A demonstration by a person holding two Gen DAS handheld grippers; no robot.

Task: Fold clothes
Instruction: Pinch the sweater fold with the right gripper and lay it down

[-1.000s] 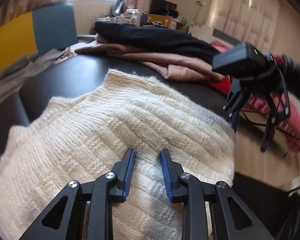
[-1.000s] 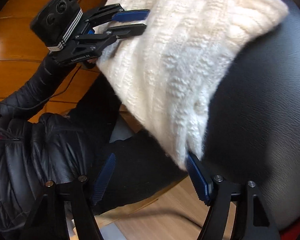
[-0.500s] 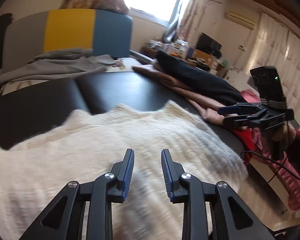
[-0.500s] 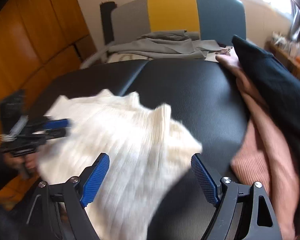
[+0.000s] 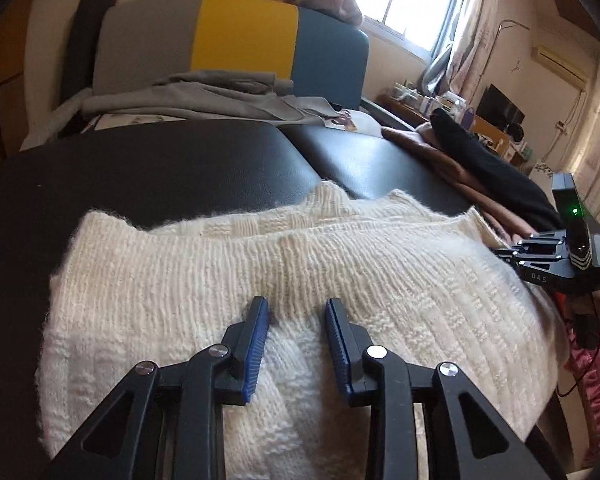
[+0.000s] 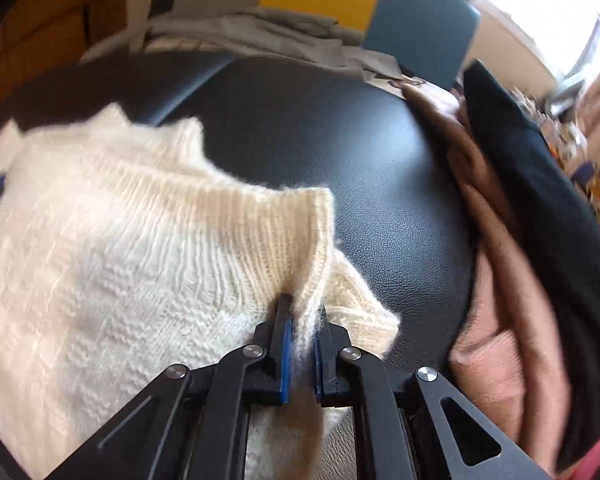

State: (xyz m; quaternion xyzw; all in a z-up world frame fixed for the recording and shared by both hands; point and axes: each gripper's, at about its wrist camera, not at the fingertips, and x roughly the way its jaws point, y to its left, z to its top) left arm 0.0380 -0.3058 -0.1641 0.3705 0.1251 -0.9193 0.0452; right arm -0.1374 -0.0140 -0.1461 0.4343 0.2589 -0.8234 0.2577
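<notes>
Pinched between the right gripper's (image 6: pixel 300 344) blue-padded fingers is the cream knitted sweater's (image 5: pixel 260 280) ribbed edge; the left gripper (image 5: pixel 296 320) (fingers parted) hovers over it. Beyond lies the black padded bench (image 5: pixel 160 168). "DAS" marks the right gripper's body.

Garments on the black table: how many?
3, perhaps more hidden: a white sweater in front, a pink garment at the right edge, a black one lying on it.

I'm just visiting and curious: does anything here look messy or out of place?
Mostly the white sweater: it lies bunched and uneven on the black table, its ribbed edge pinched up in the right tool. Black and pink clothes lie in a loose heap beside it.
</notes>
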